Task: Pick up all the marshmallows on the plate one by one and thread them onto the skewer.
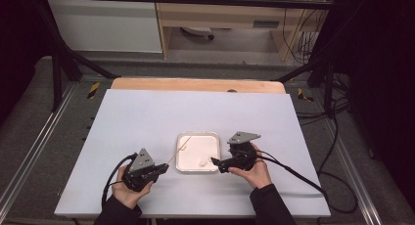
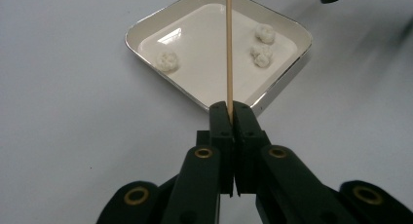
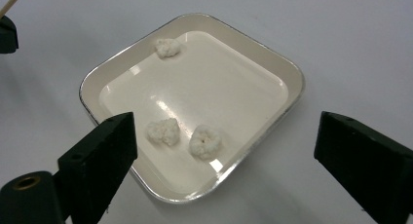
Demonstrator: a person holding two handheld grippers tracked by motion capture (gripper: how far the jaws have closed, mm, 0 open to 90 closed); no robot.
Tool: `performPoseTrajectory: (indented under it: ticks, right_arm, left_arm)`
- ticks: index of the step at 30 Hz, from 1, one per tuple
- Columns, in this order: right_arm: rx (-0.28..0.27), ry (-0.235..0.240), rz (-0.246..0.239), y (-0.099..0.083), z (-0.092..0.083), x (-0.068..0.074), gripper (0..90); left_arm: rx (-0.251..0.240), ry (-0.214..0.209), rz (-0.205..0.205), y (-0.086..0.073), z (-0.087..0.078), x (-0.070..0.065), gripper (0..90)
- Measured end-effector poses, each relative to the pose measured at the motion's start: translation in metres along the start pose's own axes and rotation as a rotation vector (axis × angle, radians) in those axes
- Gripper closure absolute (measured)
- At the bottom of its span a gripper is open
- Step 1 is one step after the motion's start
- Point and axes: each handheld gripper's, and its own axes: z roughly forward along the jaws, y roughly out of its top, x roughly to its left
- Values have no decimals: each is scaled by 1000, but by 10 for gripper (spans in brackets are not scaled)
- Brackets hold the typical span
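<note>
A white square tray (image 1: 197, 133) lies on the white table top, and three small white crumbly lumps (image 3: 168, 47) (image 3: 163, 132) (image 3: 205, 141) rest in it. My left gripper (image 2: 229, 107) is shut on a thin wooden skewer (image 2: 228, 48), which points over the tray from its front left corner. In the high view this left gripper (image 1: 164, 168) sits left of the tray with the skewer (image 1: 178, 150) slanting across the rim. My right gripper (image 1: 218, 165) stands open at the tray's front right. In its own view the right gripper (image 3: 229, 131) has its jaws wide on either side of the two nearer lumps, touching nothing.
The white sheet (image 1: 147, 117) covers most of the table, with a wooden edge (image 1: 195, 84) at the back. Black cables (image 1: 303, 178) trail from the right gripper over the table's right side. A dark metal frame (image 1: 63, 63) stands around the table.
</note>
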Motion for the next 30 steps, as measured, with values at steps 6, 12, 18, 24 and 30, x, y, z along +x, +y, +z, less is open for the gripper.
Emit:
performPoseTrajectory:
  ticks: [6, 12, 18, 24, 30]
  right_arm:
    - [34, 31, -24, -1, 18, 3, 226]
    - [44, 35, -30, -1, 32, 3, 365]
    - [79, 39, -45, -2, 41, 1, 475]
    - [106, 36, -62, -5, 45, 2, 548]
    - [123, 42, -81, -7, 46, 4, 620]
  left_arm:
    - [-7, -5, -6, 0, 0, 0, 885]
    - [-11, -7, -12, 0, 0, 1, 885]
    - [-11, -6, -12, -1, 0, 1, 886]
    - [-8, -5, -10, -1, 1, 0, 886]
    - [-8, -6, -8, -1, 2, -1, 886]
